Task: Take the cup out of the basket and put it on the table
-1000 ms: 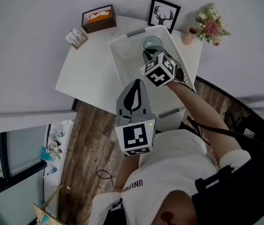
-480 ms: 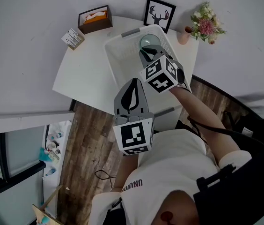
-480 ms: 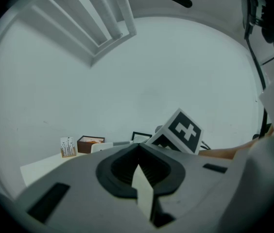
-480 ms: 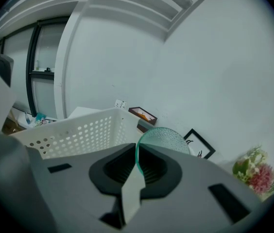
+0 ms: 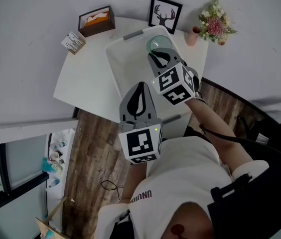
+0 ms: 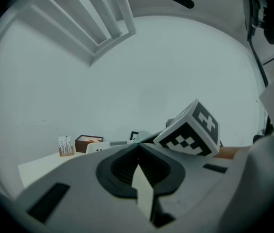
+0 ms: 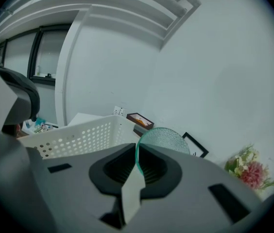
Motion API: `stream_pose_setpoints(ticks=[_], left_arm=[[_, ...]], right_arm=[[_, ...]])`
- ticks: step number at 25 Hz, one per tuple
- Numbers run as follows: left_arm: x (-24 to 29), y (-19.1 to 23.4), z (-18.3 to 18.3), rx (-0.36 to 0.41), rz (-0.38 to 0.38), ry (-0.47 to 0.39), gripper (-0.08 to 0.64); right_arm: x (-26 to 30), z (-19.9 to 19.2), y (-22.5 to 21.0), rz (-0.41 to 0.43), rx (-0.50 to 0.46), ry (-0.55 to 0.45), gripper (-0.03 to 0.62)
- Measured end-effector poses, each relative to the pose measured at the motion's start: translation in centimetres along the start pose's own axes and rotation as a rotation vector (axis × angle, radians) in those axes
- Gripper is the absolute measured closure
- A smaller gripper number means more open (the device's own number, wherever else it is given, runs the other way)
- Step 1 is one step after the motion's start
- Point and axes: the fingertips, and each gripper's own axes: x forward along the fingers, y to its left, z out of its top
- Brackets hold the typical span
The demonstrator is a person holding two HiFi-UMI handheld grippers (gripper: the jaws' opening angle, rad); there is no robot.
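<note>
A green-tinted ribbed glass cup (image 5: 159, 44) hangs over the far end of the white perforated basket (image 5: 113, 66), which stands on the white table (image 5: 83, 81). My right gripper (image 5: 160, 57) is shut on the cup's rim, one jaw inside and one outside. In the right gripper view the cup (image 7: 166, 140) stands up from between the jaws of the right gripper (image 7: 138, 148), above the basket (image 7: 74, 137). My left gripper (image 5: 141, 85) is shut with nothing in it, held over the table's near edge. In its own view the left gripper (image 6: 138, 147) shows its tips meeting.
At the back of the table stand a brown tissue box (image 5: 96, 20), a small card box (image 5: 72, 42), a framed deer picture (image 5: 165, 14) and a pot of flowers (image 5: 211, 27). Wooden floor (image 5: 93, 153) lies below the table's near edge.
The right gripper has lifted a little with the cup, its marker cube larger in view. The left gripper has hardly moved.
</note>
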Motion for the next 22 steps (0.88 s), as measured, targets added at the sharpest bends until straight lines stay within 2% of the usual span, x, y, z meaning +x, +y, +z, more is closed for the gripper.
stream_pose_setpoints(ticks=[12,22], left_arm=[[1.0,-1.5,0.3,0.014,-0.033,0.008,0.546],[1.9,-3.6,0.5,0.029,-0.083,0.009,0.546]], right_arm=[[-4.6,1.2,-1.9,-0.054,0.062,-0.082,0.555],[-6.6,0.2,-3.7,-0.101,0.111,-0.093,0.555]])
